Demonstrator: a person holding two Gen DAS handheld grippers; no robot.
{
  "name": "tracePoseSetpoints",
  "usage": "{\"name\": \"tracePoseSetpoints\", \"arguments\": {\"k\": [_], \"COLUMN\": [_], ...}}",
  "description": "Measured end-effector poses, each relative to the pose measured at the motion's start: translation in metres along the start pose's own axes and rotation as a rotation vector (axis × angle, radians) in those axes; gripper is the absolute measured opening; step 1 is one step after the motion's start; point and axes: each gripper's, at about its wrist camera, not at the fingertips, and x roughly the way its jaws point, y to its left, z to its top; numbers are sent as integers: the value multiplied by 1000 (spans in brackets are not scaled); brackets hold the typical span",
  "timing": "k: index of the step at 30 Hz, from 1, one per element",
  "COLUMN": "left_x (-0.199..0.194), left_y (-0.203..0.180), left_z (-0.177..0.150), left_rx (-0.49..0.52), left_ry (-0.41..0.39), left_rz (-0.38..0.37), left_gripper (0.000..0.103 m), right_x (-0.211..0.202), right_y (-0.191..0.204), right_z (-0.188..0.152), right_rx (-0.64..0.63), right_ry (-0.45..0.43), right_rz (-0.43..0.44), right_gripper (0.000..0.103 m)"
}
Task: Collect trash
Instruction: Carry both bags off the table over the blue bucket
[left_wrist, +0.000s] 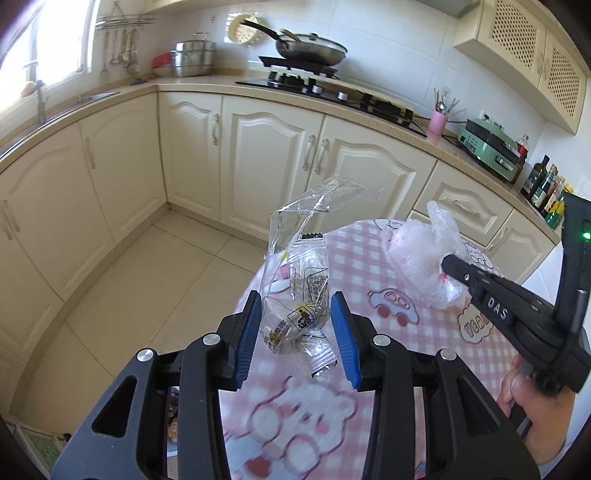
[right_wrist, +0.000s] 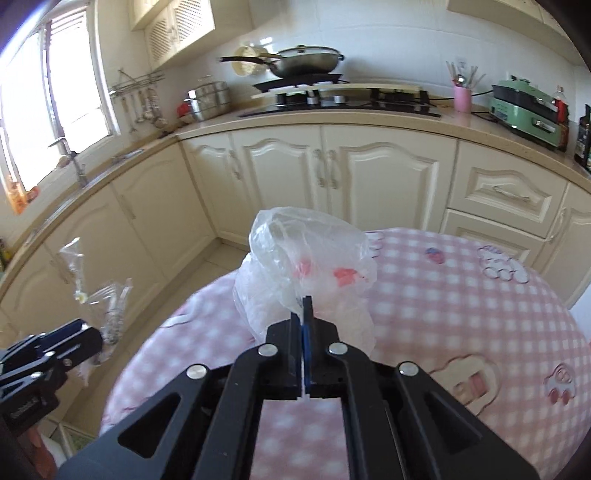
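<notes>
Worktop: a round worktop (right_wrist: 461, 295) is being covered by a pink-and-white checked cloth printed with cartoon figures; it is being taken as the landmark here.
Room: cream kitchen cabinets (right_wrist: 388, 173) are being seen beyond the worktop, under a beige counter (right_wrist: 369, 120) that is running round a corner toward a window (right_wrist: 55, 96).
Stove: a black hob (left_wrist: 332, 92) is being carried by that counter, beyond the worktop, with a lidded pan (left_wrist: 314, 48) sitting on it.
Counter items: a pink utensil cup (right_wrist: 462, 98) and a green appliance (right_wrist: 528, 110) are being kept to the right of the hob.
Floor: pale tiles (left_wrist: 166, 277) are being shown left of the worktop.
Left tongs (left_wrist: 295, 332): a clear printed wrapper (left_wrist: 299, 280) is being gripped between the blue pads, above the worktop's left edge.
Right tongs (right_wrist: 303, 328): they are being kept clenched on a thin white plastic bag (right_wrist: 306, 266), which is being held over the worktop.
Hand: a hand (left_wrist: 532, 410) is being seen on the right tongs' handle.
</notes>
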Motion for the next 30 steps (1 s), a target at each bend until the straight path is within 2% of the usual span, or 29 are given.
{"name": "tracePoseSetpoints", "arguments": {"k": [4, 10, 17, 23, 30], "left_x": [-23, -56, -80, -84, -63], "left_y": [26, 85, 155, 201, 246], "left_z": [-11, -31, -56, -78, -100], "left_rx": [-15, -75, -167, -237, -311], "left_ry": [-18, -38, -33, -12, 45], "left_rz": [21, 76, 148, 194, 226], "left_gripper": [37, 37, 37, 37, 37], "right_x": [-17, -32, -21, 0, 35], "right_y": [53, 137, 230, 288, 332], "right_z": [-11, -29, -60, -87, -125], "right_rx": [-48, -119, -205, -264, -302], "right_ry": [-5, 3, 70, 138, 242], "right_rz": [66, 161, 255, 305, 333], "right_gripper": [1, 1, 1, 1, 1]}}
